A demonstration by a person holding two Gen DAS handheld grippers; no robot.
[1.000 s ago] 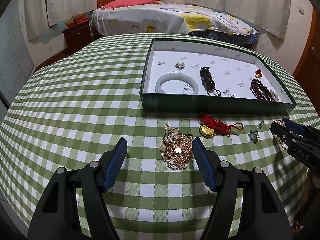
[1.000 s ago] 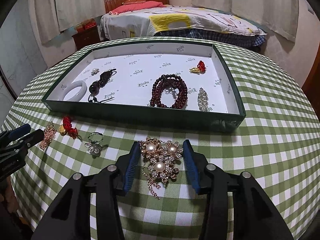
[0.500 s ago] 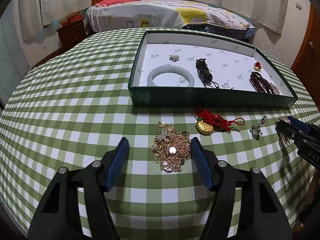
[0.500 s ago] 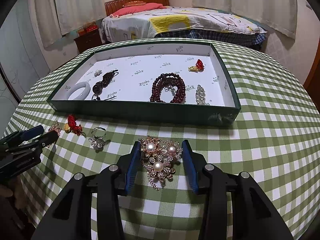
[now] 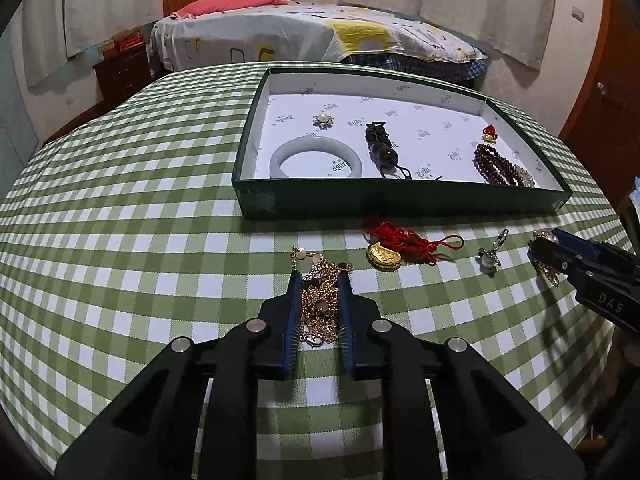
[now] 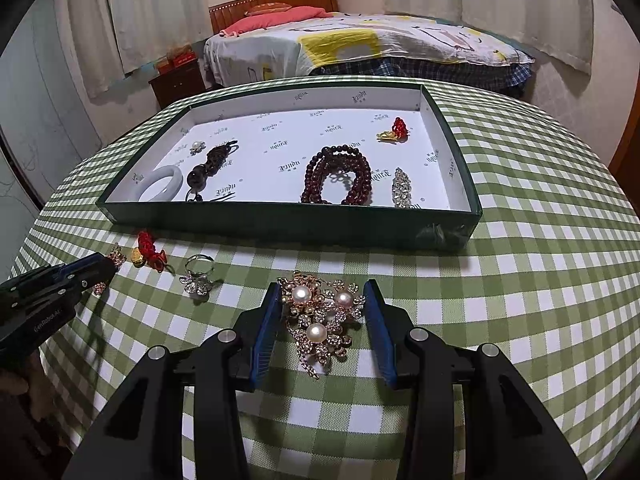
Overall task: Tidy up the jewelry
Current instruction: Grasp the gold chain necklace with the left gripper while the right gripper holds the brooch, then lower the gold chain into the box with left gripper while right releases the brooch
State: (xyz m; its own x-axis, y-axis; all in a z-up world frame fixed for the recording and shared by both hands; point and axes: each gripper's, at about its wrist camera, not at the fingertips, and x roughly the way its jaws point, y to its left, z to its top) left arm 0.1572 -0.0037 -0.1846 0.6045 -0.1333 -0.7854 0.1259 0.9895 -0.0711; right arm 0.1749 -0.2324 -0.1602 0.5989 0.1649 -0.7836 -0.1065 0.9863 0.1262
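Note:
My left gripper (image 5: pixel 319 280) is shut on a gold chain necklace (image 5: pixel 320 304) lying on the green checked tablecloth. My right gripper (image 6: pixel 322 292) is open, its fingers either side of a pearl brooch (image 6: pixel 320 316) on the cloth, not touching it. A green tray (image 5: pixel 400 202) with a white lining stands behind, also in the right wrist view (image 6: pixel 288 224). It holds a white bangle (image 5: pixel 316 158), a dark bead pendant (image 5: pixel 380 146), a dark red bead bracelet (image 6: pixel 338 174) and small pieces.
On the cloth before the tray lie a gold charm on red cord (image 5: pixel 394 246) and a ring with a crystal flower (image 6: pixel 198 276). The table edge drops away at the right (image 5: pixel 600 340). A bed (image 5: pixel 320 36) stands beyond the table.
My left gripper's jaws have closed from wide open onto the gold chain. My right gripper has stayed open around the pearl brooch.

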